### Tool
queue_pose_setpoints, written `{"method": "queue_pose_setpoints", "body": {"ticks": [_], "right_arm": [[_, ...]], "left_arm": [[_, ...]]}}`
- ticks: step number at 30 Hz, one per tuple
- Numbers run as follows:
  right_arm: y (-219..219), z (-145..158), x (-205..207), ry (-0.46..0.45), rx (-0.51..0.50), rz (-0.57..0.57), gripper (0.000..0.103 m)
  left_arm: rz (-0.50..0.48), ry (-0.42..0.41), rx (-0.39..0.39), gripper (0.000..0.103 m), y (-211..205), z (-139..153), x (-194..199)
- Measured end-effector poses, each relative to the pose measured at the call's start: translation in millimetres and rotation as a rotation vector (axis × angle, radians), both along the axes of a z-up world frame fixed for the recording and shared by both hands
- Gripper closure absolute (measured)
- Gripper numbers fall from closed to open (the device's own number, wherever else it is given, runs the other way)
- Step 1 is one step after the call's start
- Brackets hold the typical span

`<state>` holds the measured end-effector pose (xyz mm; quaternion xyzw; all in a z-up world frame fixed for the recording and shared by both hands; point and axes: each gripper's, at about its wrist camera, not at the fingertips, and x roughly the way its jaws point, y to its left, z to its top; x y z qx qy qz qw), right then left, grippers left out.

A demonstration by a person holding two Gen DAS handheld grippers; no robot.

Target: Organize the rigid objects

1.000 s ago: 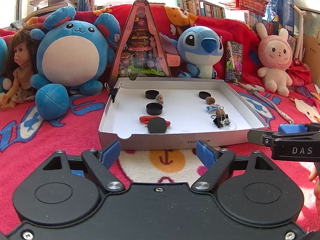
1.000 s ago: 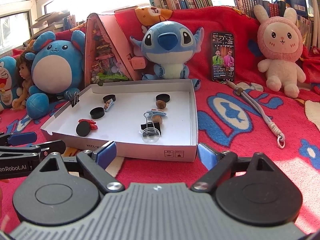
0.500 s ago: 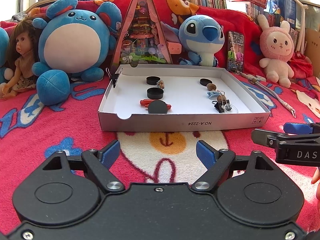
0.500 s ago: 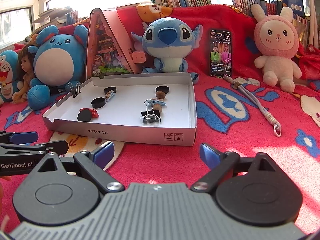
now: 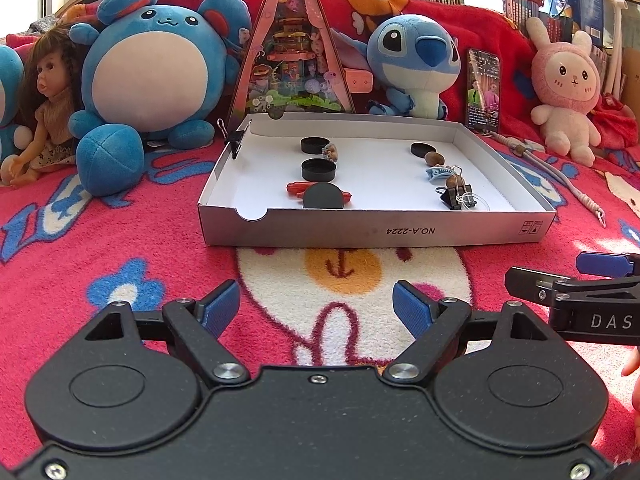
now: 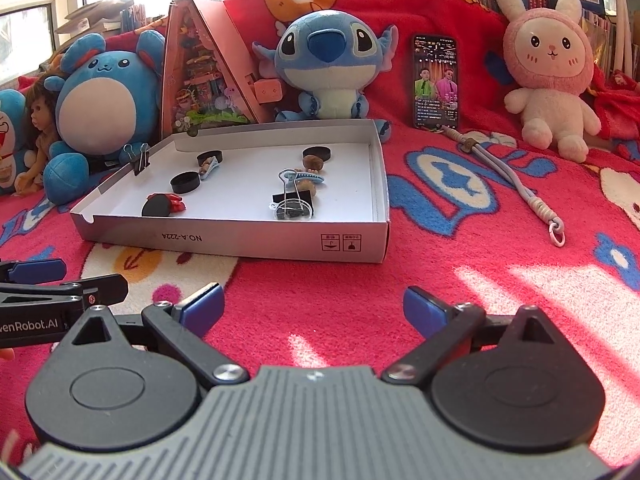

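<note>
Both jaws stand apart and empty, the right gripper [image 6: 312, 310] having just widened; the left gripper [image 5: 316, 306] sits nearer the box [image 5: 376, 232] straight ahead on the blanket [image 5: 100, 248].

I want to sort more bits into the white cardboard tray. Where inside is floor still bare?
In the white cardboard tray, the middle strip between the black round caps and the black binder clip is bare, as is the near left corner by the notch. The right column, with brown nuts and a blue clip, is crowded.
</note>
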<state>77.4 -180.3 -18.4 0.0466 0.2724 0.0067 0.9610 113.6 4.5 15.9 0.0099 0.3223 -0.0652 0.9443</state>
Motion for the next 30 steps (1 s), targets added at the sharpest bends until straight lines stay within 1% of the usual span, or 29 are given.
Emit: {"method": "queue_pose_setpoints", "body": {"ticks": [4,14,19,25,30], "right_arm": [[3.4,-0.7,3.9,0.002,-0.010,0.001,0.001],[7.7,-3.6,14.6,0.015,-0.021,-0.005,0.000],[10.1,-7.4,18.4,0.026,-0.027,-0.007,0.000],[11.6,-10.6,22.4,0.033,-0.030,-0.010,0.000],[12.2,-12.9,25.0,0.039,-0.037,-0.010,0.000]], "left_arm": [[0.015,-0.004,0.019,0.020,-0.4,-2.1,3.1],[0.029,0.019,0.050,0.018,1.8,-8.8,13.2],[0.037,0.016,0.043,0.016,4.5,-10.9,14.9],[0.032,0.005,0.058,0.012,4.8,-14.0,15.7],[0.038,0.010,0.048,0.010,6.3,-16.6,17.4]]}}
